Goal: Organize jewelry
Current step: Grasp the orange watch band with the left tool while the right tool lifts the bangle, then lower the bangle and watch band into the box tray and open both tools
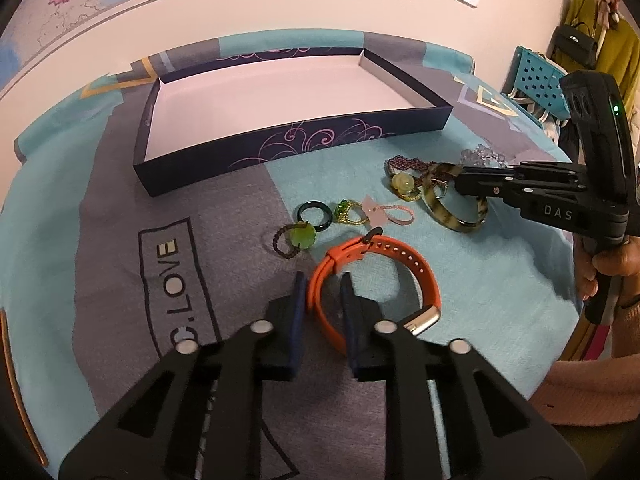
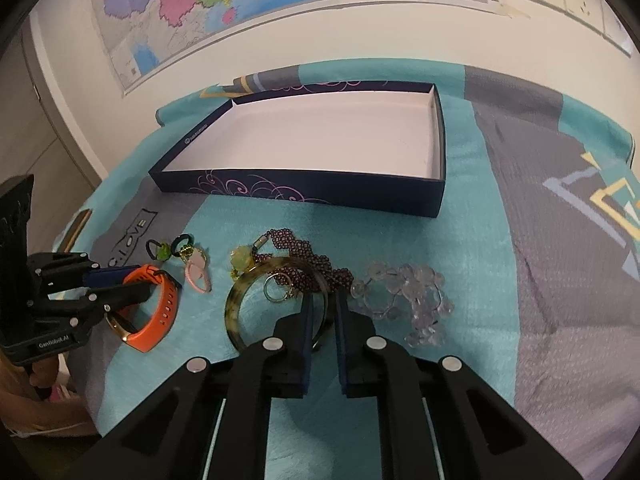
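My left gripper [image 1: 323, 280] straddles the strap of an orange watch band [image 1: 416, 276] lying on the cloth; its jaws stand a little apart around the strap, and it also shows in the right wrist view [image 2: 132, 284]. My right gripper [image 2: 323, 300] has the rim of a tortoiseshell bangle [image 2: 234, 304] between its narrowly parted jaws; the bangle [image 1: 440, 216] still rests on the cloth. An empty navy box [image 1: 288, 144] with a white inside stands behind, also seen in the right wrist view [image 2: 312, 192].
Small pieces lie between the grippers: a dark ring [image 1: 315, 216], a green charm on a cord [image 1: 298, 238], a pink tag loop [image 1: 384, 214], a purple bead bracelet [image 2: 312, 264], clear crystal beads [image 2: 412, 300]. Wall and map stand behind.
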Motion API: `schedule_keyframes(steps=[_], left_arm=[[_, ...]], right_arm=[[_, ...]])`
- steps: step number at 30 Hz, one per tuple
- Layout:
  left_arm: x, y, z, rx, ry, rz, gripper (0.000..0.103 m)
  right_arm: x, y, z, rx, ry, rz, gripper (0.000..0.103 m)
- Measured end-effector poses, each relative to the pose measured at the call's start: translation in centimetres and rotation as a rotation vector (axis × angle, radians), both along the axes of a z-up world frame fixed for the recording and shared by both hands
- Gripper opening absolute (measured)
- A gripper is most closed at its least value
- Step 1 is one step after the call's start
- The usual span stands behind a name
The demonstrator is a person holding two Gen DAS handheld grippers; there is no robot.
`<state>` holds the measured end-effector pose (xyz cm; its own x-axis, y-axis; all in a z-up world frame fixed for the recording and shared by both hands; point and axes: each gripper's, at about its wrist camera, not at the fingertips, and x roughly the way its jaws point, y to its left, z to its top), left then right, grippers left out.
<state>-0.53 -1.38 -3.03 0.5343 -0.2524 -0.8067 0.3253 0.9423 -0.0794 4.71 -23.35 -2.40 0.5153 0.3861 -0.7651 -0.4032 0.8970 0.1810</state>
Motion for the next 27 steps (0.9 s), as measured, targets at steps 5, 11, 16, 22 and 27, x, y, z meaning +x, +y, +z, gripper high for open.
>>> schedule_keyframes(steps=[5, 11, 16, 22, 27], left_arm=[[0.0, 0.3, 0.3, -0.017, -0.003, 0.019, 0.01], [0.2, 1.1, 1.4, -0.071, -0.017, 0.015, 0.01], [1.6, 1.9, 3.3, -0.111, -0.053, 0.022, 0.011], [5.2, 2.2, 5.7, -0.096, -0.112, 0.037, 0.011], [9.8, 2.7, 7.1, -0.102, -0.126, 0.073, 0.011]], right_arm=[[0.1, -0.1, 0.5, 0.015, -0.008, 0.017, 0.006], [0.5, -0.9, 2.4, 0.061, -0.038, 0.012, 0.006], [1.7, -0.9, 4.0, 0.09, -0.067, 0.017, 0.006], [5.0, -0.1, 5.9, 0.088, -0.114, 0.022, 0.006], [9.0, 0.8, 6.9, 0.081, -0.132, 0.009, 0.006]])
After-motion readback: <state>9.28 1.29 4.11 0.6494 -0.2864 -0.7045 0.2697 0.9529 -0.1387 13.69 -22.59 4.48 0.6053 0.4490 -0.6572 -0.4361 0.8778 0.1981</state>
